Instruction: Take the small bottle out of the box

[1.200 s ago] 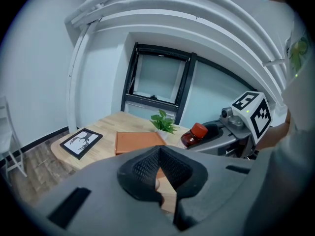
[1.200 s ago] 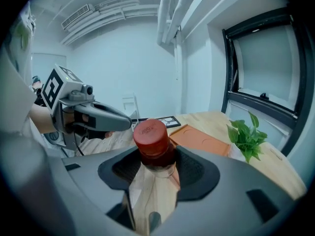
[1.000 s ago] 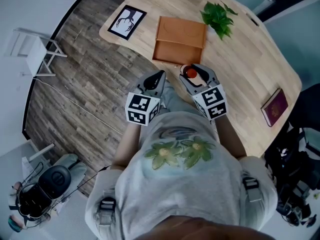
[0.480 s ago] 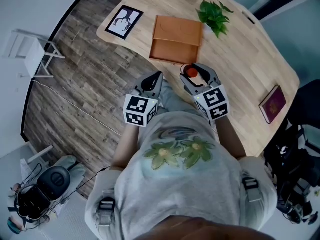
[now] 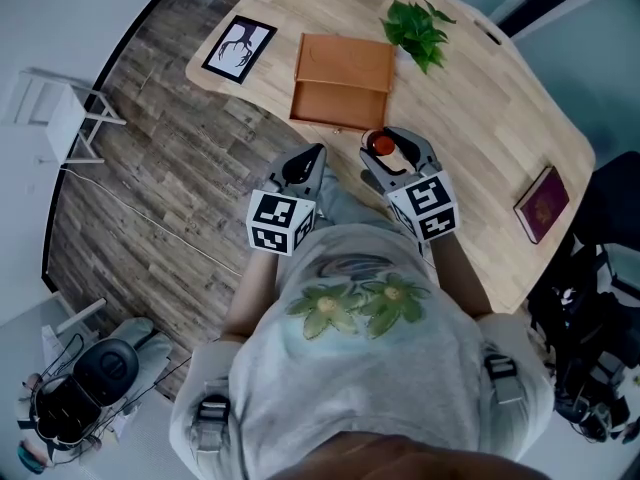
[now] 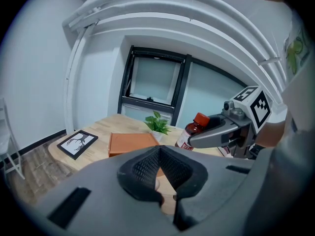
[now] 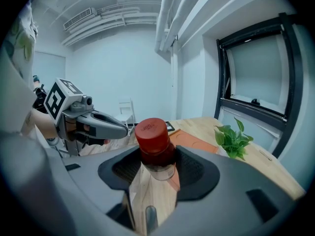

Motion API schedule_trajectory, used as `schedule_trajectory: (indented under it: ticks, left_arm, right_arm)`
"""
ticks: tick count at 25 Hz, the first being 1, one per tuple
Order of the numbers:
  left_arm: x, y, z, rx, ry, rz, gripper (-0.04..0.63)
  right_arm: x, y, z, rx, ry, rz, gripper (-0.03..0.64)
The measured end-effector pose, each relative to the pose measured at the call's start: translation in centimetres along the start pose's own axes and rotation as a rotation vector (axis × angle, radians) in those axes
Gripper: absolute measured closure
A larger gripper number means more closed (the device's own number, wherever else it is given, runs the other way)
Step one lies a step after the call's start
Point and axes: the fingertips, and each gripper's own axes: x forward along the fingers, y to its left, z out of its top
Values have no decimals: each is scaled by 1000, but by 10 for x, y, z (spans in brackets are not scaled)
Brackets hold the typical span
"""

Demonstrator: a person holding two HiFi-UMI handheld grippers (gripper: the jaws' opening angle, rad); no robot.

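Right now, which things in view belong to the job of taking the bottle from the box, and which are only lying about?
Job: small brown bottle with red cap, gripped by the right gripper; flat orange-brown box, closed.
Lying about: green leafy plant; black-framed picture; dark red booklet; left gripper, shut on nothing.

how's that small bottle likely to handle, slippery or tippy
The small bottle looks like smooth, hard brown glass or plastic, so probably rigid and somewhat slippery; the right gripper clamps it just below its red cap. Being round and slender, it would likely tip if nudged upright, then roll.
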Motion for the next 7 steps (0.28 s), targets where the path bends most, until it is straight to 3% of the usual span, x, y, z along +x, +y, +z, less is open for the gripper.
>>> schedule_trajectory:
  ticks: [7]
  left_arm:
    - [7, 0, 5, 5, -2, 0, 588]
  right_arm:
    - [1, -8, -2, 5, 4, -3, 396]
